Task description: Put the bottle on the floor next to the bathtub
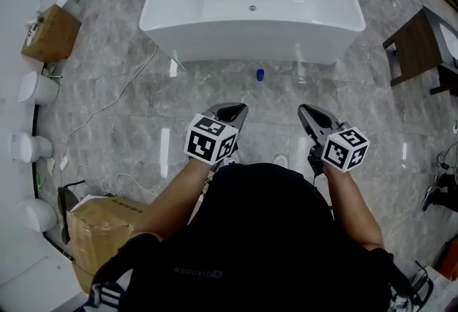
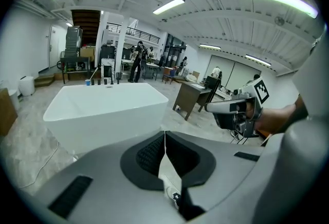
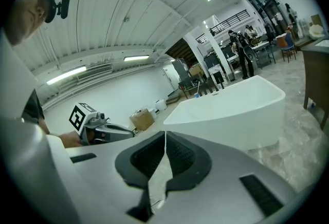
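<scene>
The left gripper (image 2: 164, 135) is clenched, its ribbed pads pressed together with nothing between them. The right gripper (image 3: 165, 138) is clenched the same way and also empty. In the head view both are held level side by side above the floor (image 1: 143, 114), apart from each other, jaws pointing toward the bathtub (image 1: 250, 46).

The bottle (image 1: 260, 74), small and blue, sits on the floor just beside the bathtub's near wall, about midway along it and well ahead of both grippers.

A white cable (image 1: 114, 99) trails over the floor from the tub's near left corner. A dark table (image 1: 418, 42) stands off the tub's right end. A cardboard box (image 1: 100, 228) lies at the person's left, near the left wall.
</scene>
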